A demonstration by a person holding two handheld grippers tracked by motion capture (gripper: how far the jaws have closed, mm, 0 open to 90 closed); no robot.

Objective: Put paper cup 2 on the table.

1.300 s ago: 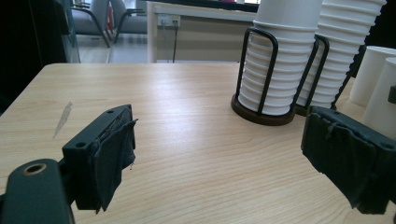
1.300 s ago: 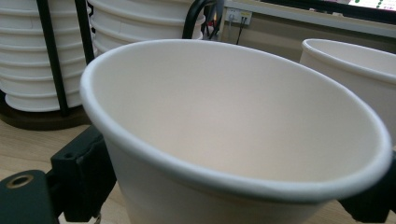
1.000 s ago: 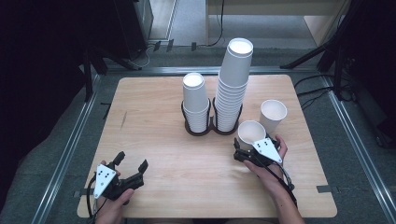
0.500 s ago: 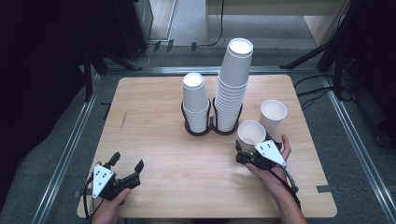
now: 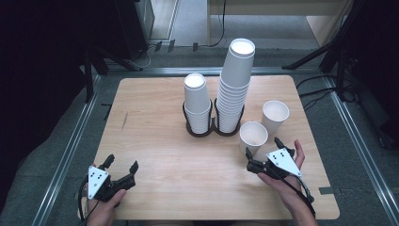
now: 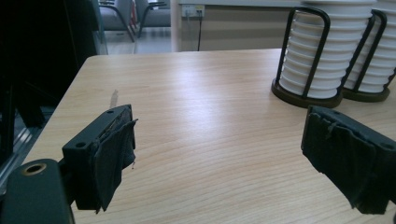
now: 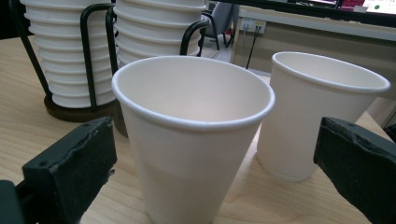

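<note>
At the table's right front, the right gripper (image 5: pixel 262 153) is holding its jaws wide and empty around the upright near cup (image 7: pixel 194 135), while the open left gripper (image 5: pixel 121 165) is idling well apart.

In the right gripper view the near cup (image 7: pixel 191 135) has its base cut off by the bottom edge, and both cup stacks (image 7: pixel 159 28) lose their tops.

Bare tabletop (image 5: pixel 155 122) lies wide open on the left and along the near edge. The two stacks in the rack (image 5: pixel 212 128) block the middle, and two loose cups (image 5: pixel 254 136) (image 5: pixel 275 115) crowd the right, just beside the rack.
</note>
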